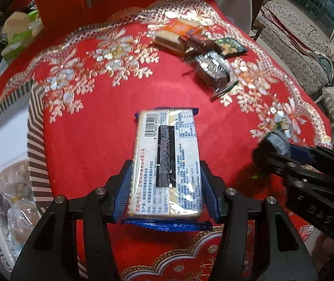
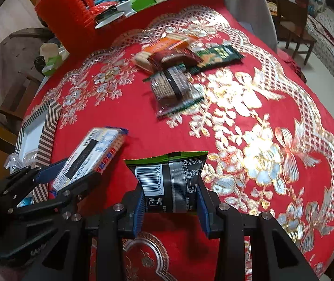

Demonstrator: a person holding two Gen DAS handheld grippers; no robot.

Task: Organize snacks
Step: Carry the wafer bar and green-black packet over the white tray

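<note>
mid-sort: both grippers loaded, pile remains.
left gripper (image 1: 165, 187) pinches blue cracker pack (image 1: 167, 159) near striped box (image 1: 37, 154); right gripper (image 2: 170, 207) pinches dark snack packet (image 2: 169, 182); several snacks (image 2: 178, 70) wait on red tablecloth (image 2: 124, 117), box partly filled.

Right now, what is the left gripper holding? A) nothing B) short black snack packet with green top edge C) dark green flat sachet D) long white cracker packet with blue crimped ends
D: the left gripper has its blue pads pressed on both sides of the long white cracker packet with blue crimped ends; the short black snack packet with green top edge sits in the right gripper.
</note>
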